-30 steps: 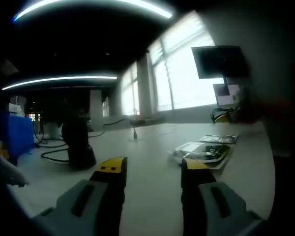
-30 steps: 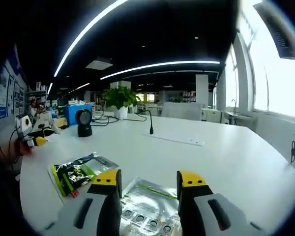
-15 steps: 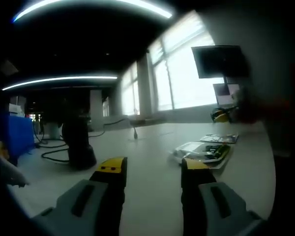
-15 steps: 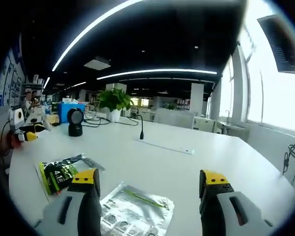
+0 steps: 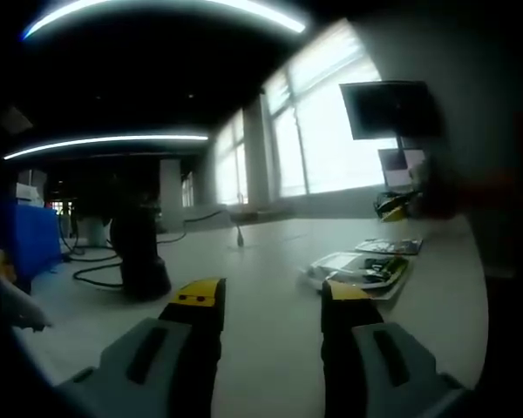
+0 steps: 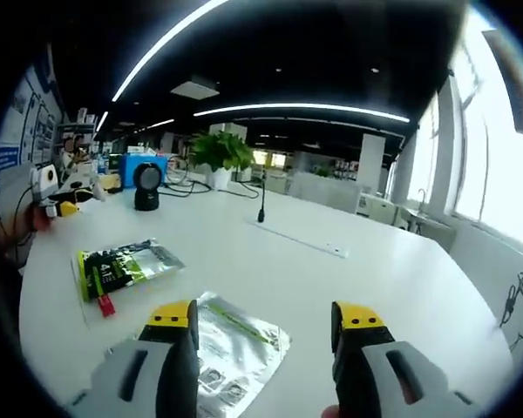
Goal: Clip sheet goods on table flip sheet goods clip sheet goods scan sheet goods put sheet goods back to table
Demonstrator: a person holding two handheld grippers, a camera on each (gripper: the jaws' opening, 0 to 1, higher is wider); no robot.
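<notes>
Right gripper hovered low over the white table, jaws apart, holding nothing; silver sheet lay flat between and under them. Green packet lay to its left, apart. Scanner, plant and a thin mic stand stood farther back. Left gripper was level, jaws parted, empty; the sheets lay ahead to the right, black scanner to the left.
</notes>
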